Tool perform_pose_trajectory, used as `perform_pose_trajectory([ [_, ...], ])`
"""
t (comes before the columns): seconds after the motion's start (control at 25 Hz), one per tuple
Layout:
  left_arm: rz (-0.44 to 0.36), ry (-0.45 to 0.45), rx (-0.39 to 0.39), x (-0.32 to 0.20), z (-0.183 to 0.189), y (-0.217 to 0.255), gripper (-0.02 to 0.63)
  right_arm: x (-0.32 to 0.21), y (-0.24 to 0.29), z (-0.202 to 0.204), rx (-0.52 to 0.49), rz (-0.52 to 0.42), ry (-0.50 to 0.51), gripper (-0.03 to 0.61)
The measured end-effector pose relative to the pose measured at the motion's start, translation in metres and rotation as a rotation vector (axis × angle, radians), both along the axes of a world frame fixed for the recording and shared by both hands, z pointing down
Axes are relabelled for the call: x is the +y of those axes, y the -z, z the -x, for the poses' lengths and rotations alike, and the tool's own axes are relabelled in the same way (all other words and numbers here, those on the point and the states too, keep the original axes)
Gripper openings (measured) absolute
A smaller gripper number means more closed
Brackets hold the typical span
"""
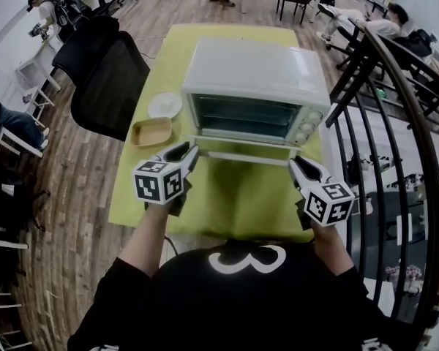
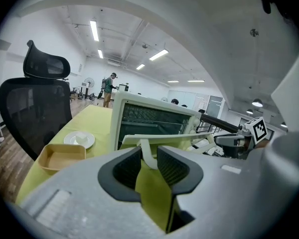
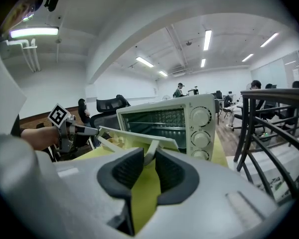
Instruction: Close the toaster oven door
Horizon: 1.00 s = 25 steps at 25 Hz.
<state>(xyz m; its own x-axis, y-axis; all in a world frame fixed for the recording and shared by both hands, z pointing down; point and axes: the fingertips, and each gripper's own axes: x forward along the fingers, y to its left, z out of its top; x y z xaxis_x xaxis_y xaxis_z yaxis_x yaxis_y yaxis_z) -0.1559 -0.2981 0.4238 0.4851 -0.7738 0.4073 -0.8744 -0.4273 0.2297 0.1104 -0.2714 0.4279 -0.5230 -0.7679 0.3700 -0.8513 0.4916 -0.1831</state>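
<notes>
Hand-held gripper L [image 1: 191, 153], R [image 1: 295, 164] on handle [image 1: 246, 157]

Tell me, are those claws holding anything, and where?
Yes: the left claw and the right claw each pinch the door handle at one of its end posts.

A black, white-printed T-shirt [image 1: 183, 306] is worn; left claw [image 2: 149, 154] and right claw [image 3: 149, 157] are pale grey, black-padded.
</notes>
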Motion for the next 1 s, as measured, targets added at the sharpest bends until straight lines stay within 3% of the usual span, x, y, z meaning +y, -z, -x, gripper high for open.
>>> perform_pose_trajectory([
  [1.0, -0.095, 0.019, 0.024, -0.073, -0.004, 0.048, 0.107, -0.072, 0.049, -0.004, 0.020, -0.101, -0.004, 0.077],
])
